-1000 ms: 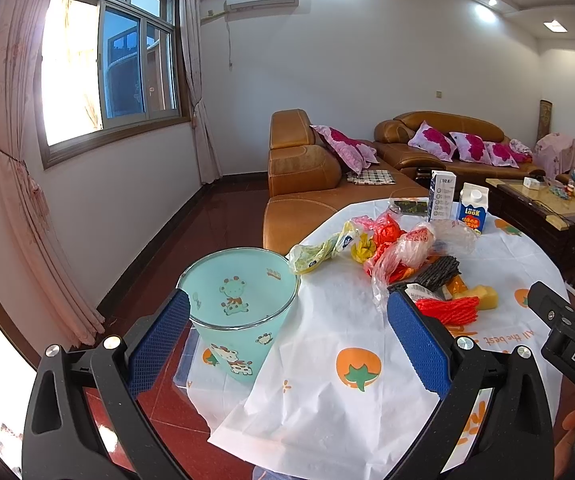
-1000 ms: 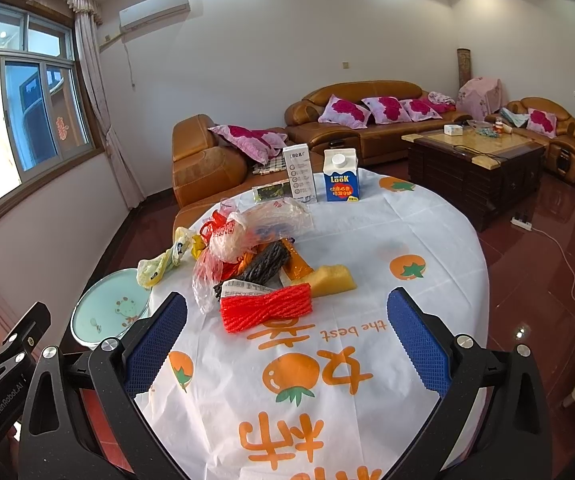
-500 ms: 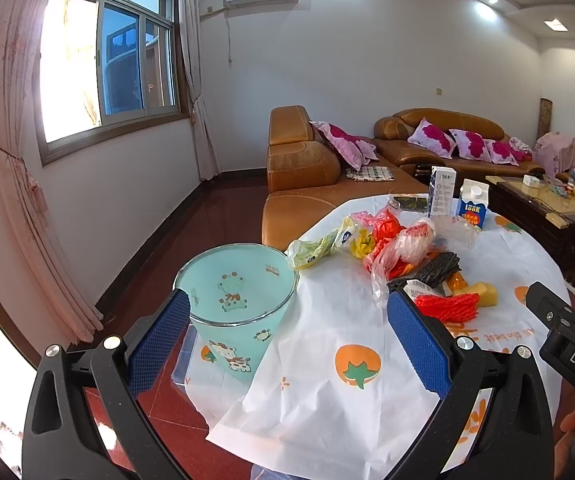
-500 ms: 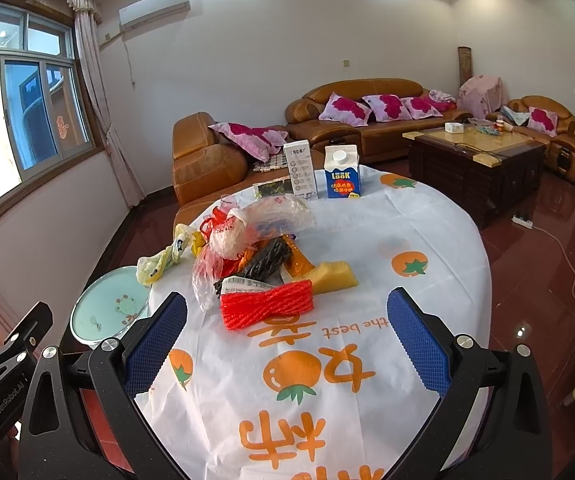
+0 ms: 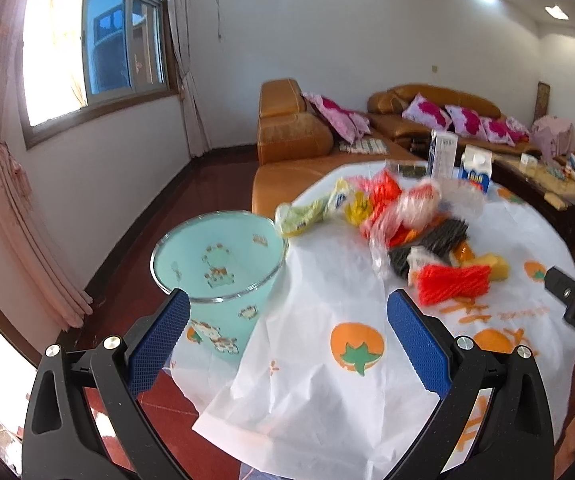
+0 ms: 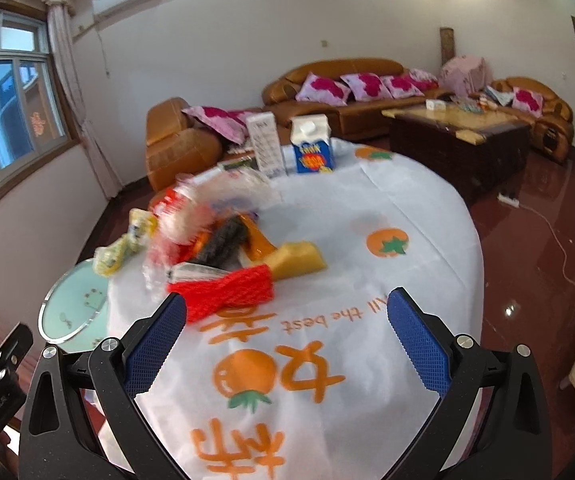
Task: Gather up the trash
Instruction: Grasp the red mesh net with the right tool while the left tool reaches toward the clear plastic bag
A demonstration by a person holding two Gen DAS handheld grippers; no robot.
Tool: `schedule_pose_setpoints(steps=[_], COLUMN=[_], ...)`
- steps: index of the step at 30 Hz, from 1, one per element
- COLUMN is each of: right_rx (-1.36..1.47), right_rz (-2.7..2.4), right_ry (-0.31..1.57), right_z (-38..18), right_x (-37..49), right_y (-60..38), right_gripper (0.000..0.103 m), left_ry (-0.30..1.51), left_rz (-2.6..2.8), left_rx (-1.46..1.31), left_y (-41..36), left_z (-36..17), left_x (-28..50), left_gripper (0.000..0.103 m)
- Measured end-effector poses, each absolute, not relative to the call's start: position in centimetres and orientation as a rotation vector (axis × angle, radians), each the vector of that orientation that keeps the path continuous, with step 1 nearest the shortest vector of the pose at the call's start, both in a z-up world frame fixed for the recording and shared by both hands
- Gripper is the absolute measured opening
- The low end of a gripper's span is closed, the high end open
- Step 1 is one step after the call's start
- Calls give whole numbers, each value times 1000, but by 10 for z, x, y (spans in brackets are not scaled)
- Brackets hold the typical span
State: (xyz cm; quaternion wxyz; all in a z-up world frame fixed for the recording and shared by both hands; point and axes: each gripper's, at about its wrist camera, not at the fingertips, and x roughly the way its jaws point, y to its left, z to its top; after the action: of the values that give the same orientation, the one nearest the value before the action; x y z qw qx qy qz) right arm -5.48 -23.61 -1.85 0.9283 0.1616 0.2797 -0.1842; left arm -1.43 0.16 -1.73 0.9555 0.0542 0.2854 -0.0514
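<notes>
A round table under a white cloth printed with orange fruit (image 6: 387, 216) carries a heap of trash towards its left: a red mesh net (image 6: 227, 292), a yellow sponge block (image 6: 297, 260), a black scouring pad (image 6: 219, 242), and crumpled clear, red and yellow plastic bags (image 5: 387, 208). At the far edge stand a blue-and-white milk carton (image 6: 311, 148) and a tall white box (image 6: 265, 146). A pale green plastic bin (image 5: 223, 276) stands on the red floor (image 5: 127, 264), just beside the table's left edge.

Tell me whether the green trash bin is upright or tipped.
Upright. The green trash bin stands on the floor beside the table, its round rim facing up; the inside visible shows no trash.
</notes>
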Motion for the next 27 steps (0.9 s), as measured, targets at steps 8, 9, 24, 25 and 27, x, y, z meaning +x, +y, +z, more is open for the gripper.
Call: schedule_pose_setpoints(steps=[8, 9, 24, 25, 27], right_rx=[291, 299, 387, 393, 400], right_rz=[-393, -382, -93, -70, -31], right_ry=[604, 613, 795, 798, 805], right_z=[-43, -47, -80, -83, -84], right_x=[-35, -32, 63, 66, 68], right_y=[-264, -267, -263, -262, -261], right_gripper=[98, 94, 75, 60, 44], left_ry=[670, 676, 716, 720, 727], left_rz=[-138, -142, -173, -178, -195], left_rx=[66, 60, 81, 82, 85], left_y=[5, 5, -14, -15, -20], left_z=[-56, -60, -71, -71, -70], left_x=[13, 16, 74, 78, 89], left_gripper=[97, 97, 96, 96, 96])
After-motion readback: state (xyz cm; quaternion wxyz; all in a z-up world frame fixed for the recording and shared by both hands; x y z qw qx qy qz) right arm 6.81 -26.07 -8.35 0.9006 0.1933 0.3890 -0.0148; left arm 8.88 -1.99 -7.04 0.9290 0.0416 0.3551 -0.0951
